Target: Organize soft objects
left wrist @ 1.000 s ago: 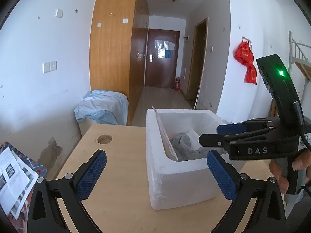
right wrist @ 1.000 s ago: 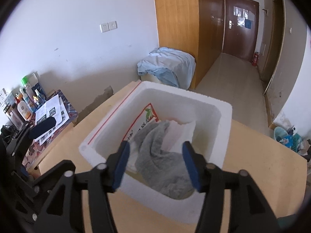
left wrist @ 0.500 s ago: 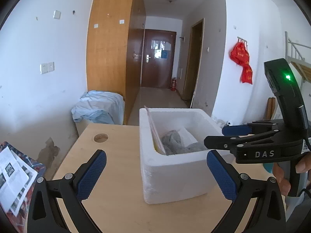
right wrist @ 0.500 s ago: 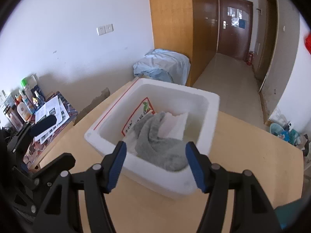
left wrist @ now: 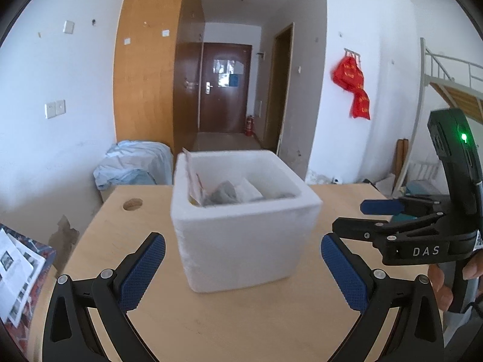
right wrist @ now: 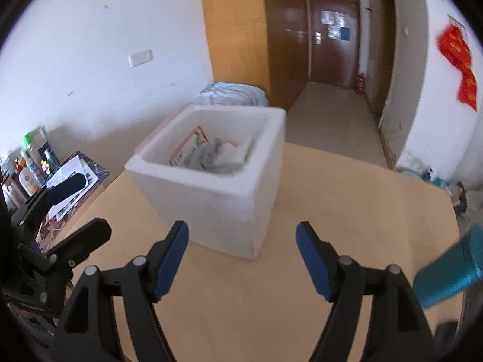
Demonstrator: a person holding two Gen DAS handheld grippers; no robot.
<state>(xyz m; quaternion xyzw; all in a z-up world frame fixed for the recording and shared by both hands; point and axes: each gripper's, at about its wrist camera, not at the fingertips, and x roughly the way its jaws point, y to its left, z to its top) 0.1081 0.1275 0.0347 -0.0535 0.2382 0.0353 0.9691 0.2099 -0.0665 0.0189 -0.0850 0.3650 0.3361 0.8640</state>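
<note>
foam box (left wrist: 244, 235) on wooden table (left wrist: 226, 325), hallway behind

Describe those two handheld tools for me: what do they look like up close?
Each tool is a black plastic frame with silver rivets and two fingers faced with ridged blue pads. The left tool shows this plainly. The right tool matches it, and seen from the left camera its body carries white letters "DAS" and a curved black handle with a small green light. Bare fingers wrap the handle; no sleeve is visible.
</note>
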